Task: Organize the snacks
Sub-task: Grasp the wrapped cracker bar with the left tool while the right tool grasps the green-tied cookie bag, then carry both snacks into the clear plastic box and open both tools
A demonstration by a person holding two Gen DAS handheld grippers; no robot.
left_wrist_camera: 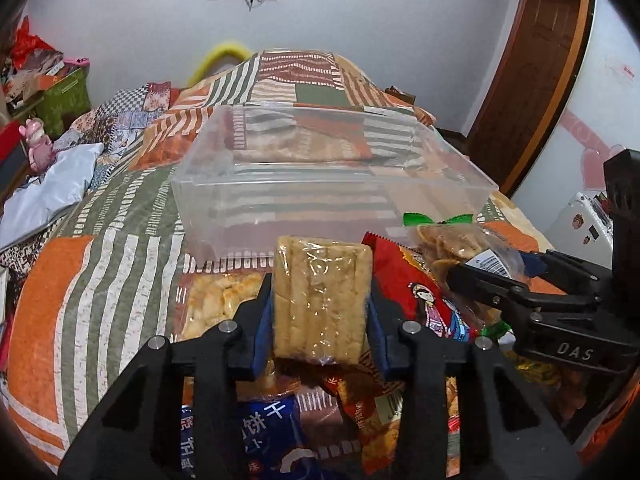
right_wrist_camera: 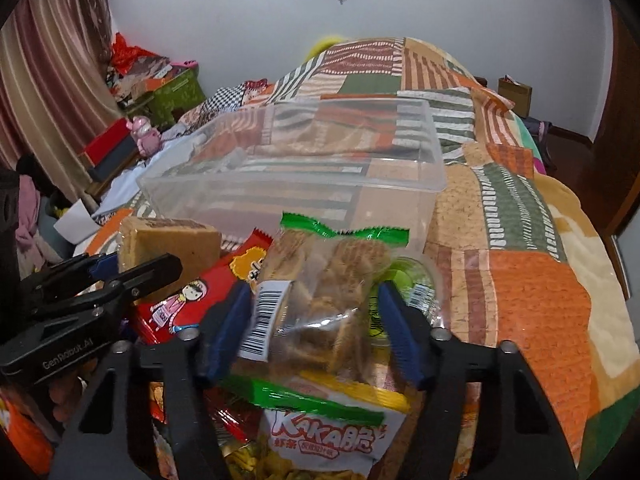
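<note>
- The left gripper (left_wrist_camera: pixel 320 304) is clamped on a clear-wrapped block of tan wafer biscuits (left_wrist_camera: pixel 320 296), its long axis pointing away toward the bin.
- The right gripper (right_wrist_camera: pixel 316 312) squeezes a clear, green-topped bag of crisps (right_wrist_camera: pixel 320 276), standing upright.
- Below lies the snack pile, including a red packet (left_wrist_camera: pixel 416 296).
- Beyond, an empty clear plastic bin (left_wrist_camera: pixel 332 184) sits on the patchwork quilt (left_wrist_camera: pixel 100 264).

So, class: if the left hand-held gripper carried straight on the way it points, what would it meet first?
Probably the near wall of the clear plastic bin, directly ahead of the left hand-held gripper and its wafer pack; depth is uncertain.
</note>
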